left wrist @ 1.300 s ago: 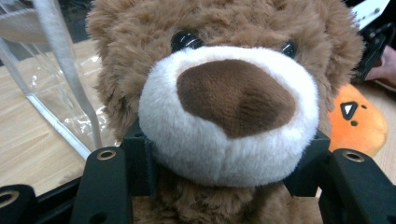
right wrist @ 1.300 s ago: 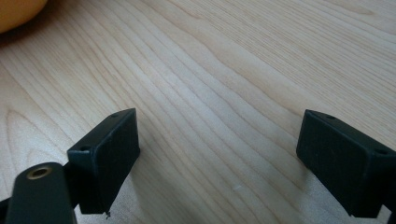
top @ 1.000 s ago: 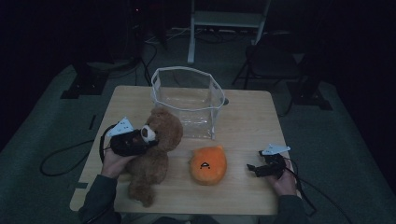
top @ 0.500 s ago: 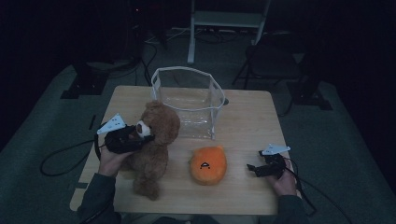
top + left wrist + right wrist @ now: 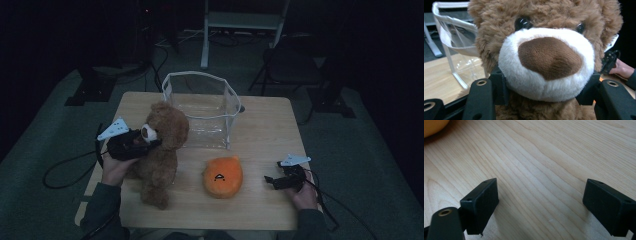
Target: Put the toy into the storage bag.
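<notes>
Left gripper (image 5: 150,144), near left of table (image 5: 265,125): jaws clamped on either side of the bear (image 5: 162,150), at the muzzle. In the left gripper view, black pads (image 5: 499,85) pressed into the white plush just below the nose, one on each side.

Bear, appearance: brown shaggy fur, rounded head, white muzzle, dark brown oval nose, two glossy black eyes. Held upright at the head, body hanging below, feet at or just above the tabletop near the front left edge; contact with the wood not resolvable from the high view. Muzzle turned toward the left gripper.

Right gripper (image 5: 272,181), near right of table: jaws spread wide, nothing between them, bare wood grain beneath in the right gripper view (image 5: 541,202). Resting low at the tabletop, held by the right hand (image 5: 302,192).

Cushion (image 5: 222,176), centre front: orange, rounded, soft, small dark mark on the upper face. Lying flat between bear and right gripper, apart from both.

Bin (image 5: 200,107), farther back, centre of table: clear plastic, white rim, open top, standing upright just behind the bear's head. Nothing visible inside.

Beyond the table: dark floor, cables, stand legs, chair.
</notes>
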Demonstrator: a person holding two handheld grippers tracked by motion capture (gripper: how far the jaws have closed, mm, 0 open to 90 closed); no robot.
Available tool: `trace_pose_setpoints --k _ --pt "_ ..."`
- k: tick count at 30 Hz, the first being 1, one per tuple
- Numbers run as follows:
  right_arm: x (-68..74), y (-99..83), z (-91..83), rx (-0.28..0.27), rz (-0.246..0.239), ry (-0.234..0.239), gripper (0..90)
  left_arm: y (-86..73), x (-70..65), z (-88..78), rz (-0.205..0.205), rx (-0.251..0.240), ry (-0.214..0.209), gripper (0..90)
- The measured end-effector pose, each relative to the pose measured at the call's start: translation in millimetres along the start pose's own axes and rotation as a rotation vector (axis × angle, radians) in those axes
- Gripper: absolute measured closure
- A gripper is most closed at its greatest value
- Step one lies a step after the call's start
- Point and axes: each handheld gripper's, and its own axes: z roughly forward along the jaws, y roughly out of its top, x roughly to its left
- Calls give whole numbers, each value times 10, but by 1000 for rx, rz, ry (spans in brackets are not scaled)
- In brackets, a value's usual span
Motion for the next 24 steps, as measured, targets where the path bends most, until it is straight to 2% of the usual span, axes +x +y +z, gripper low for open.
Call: trace_pose_setpoints --k 11,24 --pt "0 0 0 0 0 0 125 107 37 -109 5 -33 35 418" --pt "0 0 0 0 0 0 125 249 39 -131 35 -34 58 418"
